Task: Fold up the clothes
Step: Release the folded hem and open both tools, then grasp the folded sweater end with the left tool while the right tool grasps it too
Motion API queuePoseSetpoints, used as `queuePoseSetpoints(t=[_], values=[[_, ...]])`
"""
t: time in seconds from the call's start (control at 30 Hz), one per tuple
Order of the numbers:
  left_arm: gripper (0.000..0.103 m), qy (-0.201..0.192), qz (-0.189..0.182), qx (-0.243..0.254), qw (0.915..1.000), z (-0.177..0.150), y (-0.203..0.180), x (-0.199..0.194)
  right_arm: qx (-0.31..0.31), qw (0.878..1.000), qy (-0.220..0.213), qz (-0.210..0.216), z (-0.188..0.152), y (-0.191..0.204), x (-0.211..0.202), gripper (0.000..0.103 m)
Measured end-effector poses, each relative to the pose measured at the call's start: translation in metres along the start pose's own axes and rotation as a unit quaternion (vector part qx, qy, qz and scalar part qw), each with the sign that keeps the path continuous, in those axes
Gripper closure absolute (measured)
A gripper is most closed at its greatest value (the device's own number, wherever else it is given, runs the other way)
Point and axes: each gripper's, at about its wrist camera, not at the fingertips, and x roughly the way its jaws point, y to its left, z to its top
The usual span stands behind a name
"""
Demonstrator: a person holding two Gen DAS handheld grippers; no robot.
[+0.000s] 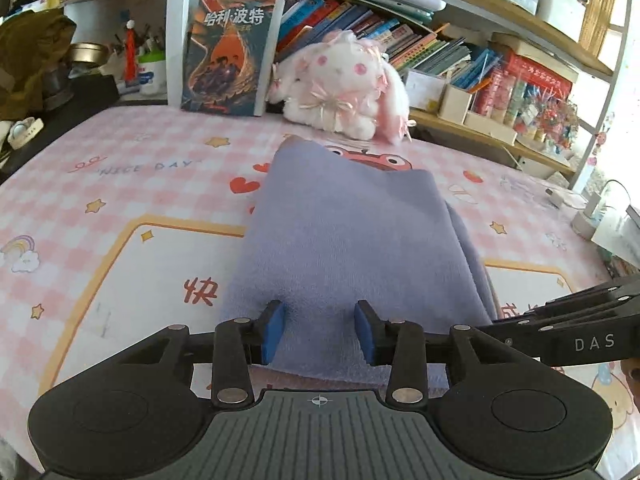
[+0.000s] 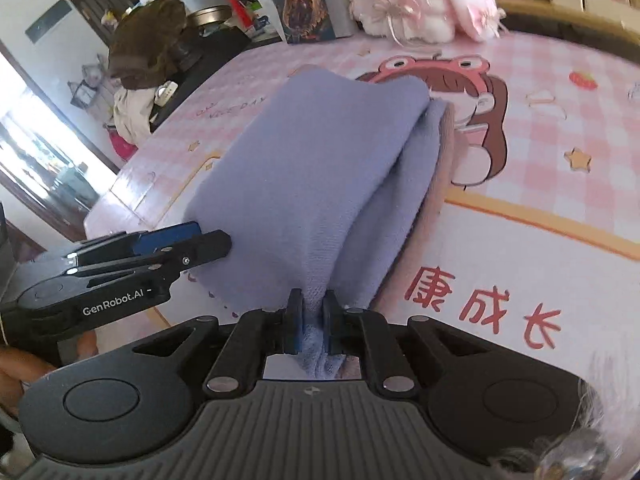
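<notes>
The purple cloth (image 1: 344, 240) lies in soft layers on the pink desk (image 1: 120, 184), stretching away in front of both jaws. It looks light, floppy and fuzzy, so it will sag and bunch up. The right gripper (image 2: 312, 312) has its jaws clenched on the near edge. The left gripper (image 1: 320, 330) is released, with cloth lying between its jaws. Thick edges and corners look like the best places to hold.

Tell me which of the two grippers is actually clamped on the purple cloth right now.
The right gripper: its jaws are pinched shut on a bunched edge of the purple cloth. The left gripper is open, its blue pads spread apart over the cloth.
</notes>
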Motion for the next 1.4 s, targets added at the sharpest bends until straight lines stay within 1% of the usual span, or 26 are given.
queuePoseSetpoints(t=[0.2, 0.23, 0.27, 0.3, 0.33, 0.37, 0.4, 0.43, 0.47, 0.5, 0.53, 0.57, 0.63, 0.7, 0.73, 0.8, 0.9, 1.03, 1.13, 1.23, 1.33, 1.4], values=[[0.064, 0.001, -0.013, 0.039, 0.9991, 0.001, 0.001, -0.003, 0.014, 0.999, -0.014, -0.033, -0.011, 0.008, -0.008, 0.091], [0.063, -0.001, -0.014, 0.043, 0.9990, 0.003, 0.001, -0.006, 0.018, 0.999, -0.018, -0.041, -0.012, 0.011, -0.009, 0.090], [0.062, -0.007, -0.006, 0.045, 0.9990, 0.004, 0.001, -0.010, 0.018, 0.998, -0.022, -0.050, -0.013, 0.013, -0.012, 0.089], [0.052, -0.014, 0.004, 0.046, 0.9988, 0.004, 0.001, -0.013, 0.016, 0.998, -0.029, -0.059, -0.014, 0.017, -0.016, 0.083], [0.047, -0.022, 0.022, 0.052, 0.9982, 0.004, 0.000, -0.017, 0.013, 0.997, -0.037, -0.069, -0.015, 0.021, -0.020, 0.079], [0.041, -0.028, 0.032, 0.063, 0.9971, 0.004, 0.000, -0.021, 0.012, 0.996, -0.043, -0.078, -0.017, 0.024, -0.023, 0.067], [0.038, -0.033, 0.040, 0.075, 0.9959, 0.004, 0.000, -0.025, 0.013, 0.995, -0.049, -0.087, -0.018, 0.027, -0.026, 0.057], [0.037, -0.038, 0.047, 0.087, 0.9944, 0.003, 0.000, -0.029, 0.013, 0.994, -0.054, -0.098, -0.020, 0.030, -0.029, 0.053], [0.033, -0.038, 0.041, 0.094, 0.9940, 0.002, 0.001, -0.032, 0.014, 0.992, -0.058, -0.109, -0.022, 0.033, -0.031, 0.048], [0.029, -0.037, 0.031, 0.101, 0.9937, 0.002, 0.003, -0.035, 0.013, 0.991, -0.059, -0.121, -0.025, 0.036, -0.032, 0.045], [0.027, -0.030, 0.022, 0.106, 0.9937, 0.000, 0.005, -0.036, 0.013, 0.989, -0.060, -0.134, -0.027, 0.039, -0.033, 0.038], [0.023, -0.023, 0.012, 0.110, 0.9936, -0.001, 0.007, -0.037, 0.012, 0.987, -0.060, -0.148, -0.030, 0.042, -0.034, 0.033], [0.020, -0.008, -0.004, 0.119, 0.9928, -0.003, 0.010, -0.037, 0.009, 0.984, -0.058, -0.170, -0.036, 0.049, -0.033, 0.031], [0.016, 0.006, -0.014, 0.129, 0.9916, -0.004, 0.013, -0.036, 0.007, 0.981, -0.054, -0.188, -0.042, 0.057, -0.030, 0.022], [0.015, 0.010, -0.017, 0.134, 0.9908, -0.005, 0.014, -0.035, 0.009, 0.979, -0.052, -0.196, -0.044, 0.060, -0.029, 0.022], [0.009, 0.017, -0.020, 0.147, 0.9888, -0.005, 0.017, -0.032, 0.013, 0.977, -0.045, -0.209, -0.047, 0.065, -0.026, 0.018], [0.009, 0.033, -0.031, 0.158, 0.9864, -0.004, 0.025, -0.027, 0.023, 0.973, -0.030, -0.226, -0.050, 0.072, -0.019, 0.017], [0.009, 0.054, -0.062, 0.151, 0.9851, 0.000, 0.040, -0.022, 0.050, 0.969, -0.024, -0.240, -0.052, 0.078, -0.013, 0.017], [0.009, 0.056, -0.080, 0.128, 0.9869, 0.008, 0.054, -0.022, 0.068, 0.967, -0.043, -0.243, -0.052, 0.083, -0.015, 0.017], [0.009, 0.063, -0.103, 0.088, 0.9888, 0.023, 0.071, -0.016, 0.094, 0.965, -0.072, -0.233, -0.051, 0.083, -0.020, 0.010], [0.009, 0.082, -0.122, 0.038, 0.9884, 0.037, 0.089, 0.000, 0.141, 0.960, -0.096, -0.222, -0.046, 0.071, -0.026, 0.009], [0.010, 0.100, -0.121, 0.016, 0.9875, 0.043, 0.095, 0.014, 0.174, 0.956, -0.101, -0.212, -0.041, 0.059, -0.027, 0.009]])
